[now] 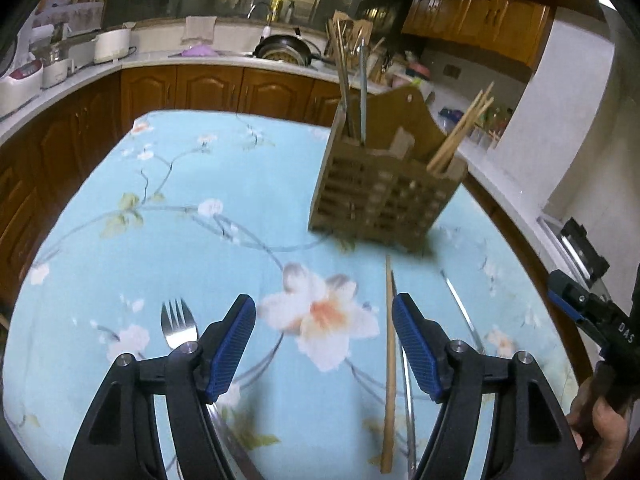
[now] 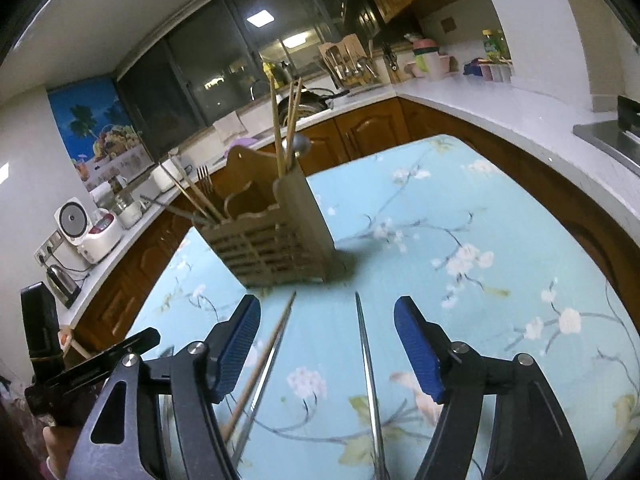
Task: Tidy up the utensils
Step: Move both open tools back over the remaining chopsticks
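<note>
A kitchen with brown wooden cabinets (image 1: 208, 88) and a white counter surrounds a worktop (image 1: 192, 208) covered in a light blue cloth printed with pale blossoms. The left gripper (image 1: 324, 320) hangs over it with its blue-padded jaws spread wide and nothing between them but cloth. Ahead of it and to its right stands a slatted wooden utensil holder (image 1: 384, 196), with wooden chopsticks (image 1: 460, 132) leaning in one compartment and metal handles upright in another. A silver metal fork (image 1: 178, 324) lies just left of its left finger. A single wooden chopstick (image 1: 389, 360) lies along the inner side of its right finger, with thin metal chopsticks (image 1: 460, 304) beyond. The right gripper (image 2: 326, 320) is likewise spread wide and grips nothing; one metal chopstick runs between its fingers on the cloth, the wooden one lies by its left finger, and the holder stands just ahead.
</note>
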`<action>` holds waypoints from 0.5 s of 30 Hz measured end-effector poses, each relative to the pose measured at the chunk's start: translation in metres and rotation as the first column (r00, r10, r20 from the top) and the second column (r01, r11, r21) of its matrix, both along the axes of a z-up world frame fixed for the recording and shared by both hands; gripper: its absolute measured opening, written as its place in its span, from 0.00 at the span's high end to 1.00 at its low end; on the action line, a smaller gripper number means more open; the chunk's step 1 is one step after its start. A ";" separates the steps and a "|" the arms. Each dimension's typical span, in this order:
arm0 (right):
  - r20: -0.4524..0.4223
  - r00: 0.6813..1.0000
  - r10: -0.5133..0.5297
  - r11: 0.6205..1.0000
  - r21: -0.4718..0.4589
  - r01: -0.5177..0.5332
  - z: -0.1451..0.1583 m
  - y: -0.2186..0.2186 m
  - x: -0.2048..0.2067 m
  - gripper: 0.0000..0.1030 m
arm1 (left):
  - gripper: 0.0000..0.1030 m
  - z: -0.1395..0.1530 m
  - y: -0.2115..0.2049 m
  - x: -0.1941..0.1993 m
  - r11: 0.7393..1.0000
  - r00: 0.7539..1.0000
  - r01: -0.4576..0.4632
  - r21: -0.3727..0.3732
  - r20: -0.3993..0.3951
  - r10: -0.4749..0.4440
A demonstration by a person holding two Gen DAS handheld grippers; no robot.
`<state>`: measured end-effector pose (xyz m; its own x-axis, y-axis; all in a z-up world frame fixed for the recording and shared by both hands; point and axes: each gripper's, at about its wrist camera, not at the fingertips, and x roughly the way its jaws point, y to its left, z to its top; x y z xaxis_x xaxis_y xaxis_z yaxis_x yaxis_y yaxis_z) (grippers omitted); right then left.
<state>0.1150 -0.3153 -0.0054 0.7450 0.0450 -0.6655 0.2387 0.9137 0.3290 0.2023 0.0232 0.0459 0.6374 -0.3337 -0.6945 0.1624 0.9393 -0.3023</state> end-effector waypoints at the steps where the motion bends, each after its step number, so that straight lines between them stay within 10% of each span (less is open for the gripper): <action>1: -0.005 1.000 -0.001 1.000 -0.007 0.001 -0.002 0.003 -0.004 0.31 | 0.32 -0.002 0.000 -0.002 1.000 1.000 0.002 0.002 -0.008 -0.002; 15: -0.070 0.997 0.023 0.999 -0.027 -0.025 -0.024 0.009 -0.011 0.31 | 0.32 -0.022 -0.025 -0.003 0.993 0.992 0.092 0.069 -0.089 -0.086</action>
